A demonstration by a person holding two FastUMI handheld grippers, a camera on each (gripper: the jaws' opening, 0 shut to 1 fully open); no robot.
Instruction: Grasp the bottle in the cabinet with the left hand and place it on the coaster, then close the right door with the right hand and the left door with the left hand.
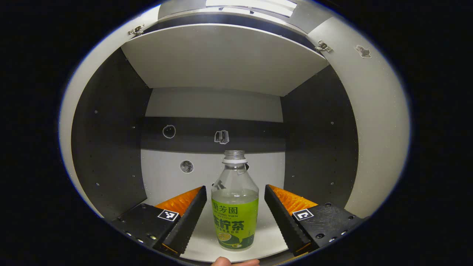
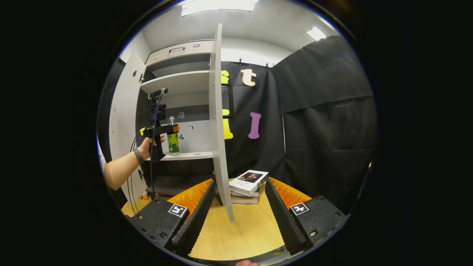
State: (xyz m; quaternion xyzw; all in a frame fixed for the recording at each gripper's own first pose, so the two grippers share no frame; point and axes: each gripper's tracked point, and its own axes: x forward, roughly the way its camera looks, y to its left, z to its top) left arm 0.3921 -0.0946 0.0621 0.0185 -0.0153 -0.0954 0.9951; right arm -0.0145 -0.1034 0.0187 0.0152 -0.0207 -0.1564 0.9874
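The bottle (image 1: 234, 207) stands on the cabinet shelf (image 1: 199, 240), between the left gripper's (image 1: 235, 210) spread fingers. Books (image 2: 248, 182) lie stacked on the worktop (image 2: 244, 229) right of the right door (image 2: 218, 122).

left tongs (image 1: 235, 212) carry square black-and-white markers and screws (a dark wristband (image 2: 138, 156) on the person's arm).

I see a clear glossy plastic bottle (image 1: 234, 199) with a shiny green wrap, on a matt, smooth cabinet shelf (image 1: 199, 236). The table (image 2: 244, 225) looks like pale wood-grain, possibly laminate. Booth wall is matt cloth (image 2: 325, 122).
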